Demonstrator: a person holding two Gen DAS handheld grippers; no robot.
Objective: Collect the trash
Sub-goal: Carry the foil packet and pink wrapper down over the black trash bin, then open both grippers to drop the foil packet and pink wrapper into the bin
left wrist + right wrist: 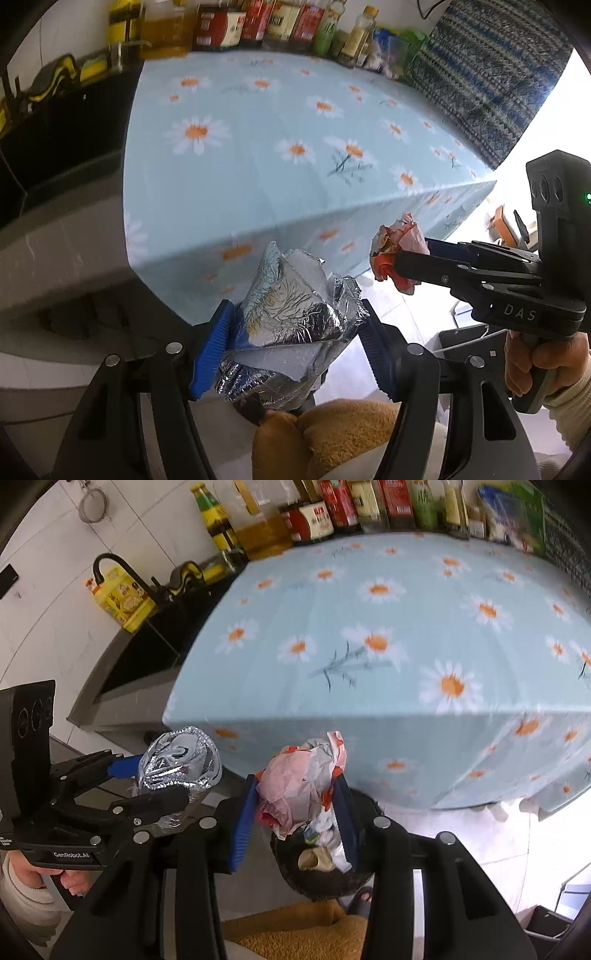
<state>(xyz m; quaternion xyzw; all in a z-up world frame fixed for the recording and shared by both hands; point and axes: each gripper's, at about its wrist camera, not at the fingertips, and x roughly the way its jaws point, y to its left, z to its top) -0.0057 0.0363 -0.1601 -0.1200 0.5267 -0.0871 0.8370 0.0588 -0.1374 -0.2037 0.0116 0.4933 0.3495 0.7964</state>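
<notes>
Left claw (295, 343) grips foil wad (291, 317); right claw (295, 812) grips crumpled paper (299, 779). Bin (325, 871) directly below right claw: next, release both there.

Tablecloth (369, 627) lies bare; bottles (332, 513) crowd its far edge.

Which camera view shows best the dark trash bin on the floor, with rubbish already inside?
The right wrist view. There the dark trash bin sits below the crumpled pink-and-white paper wrapper, its open top and contents visible. In the left wrist view the crumpled silver foil package hides that area; no bin can be made out.
</notes>
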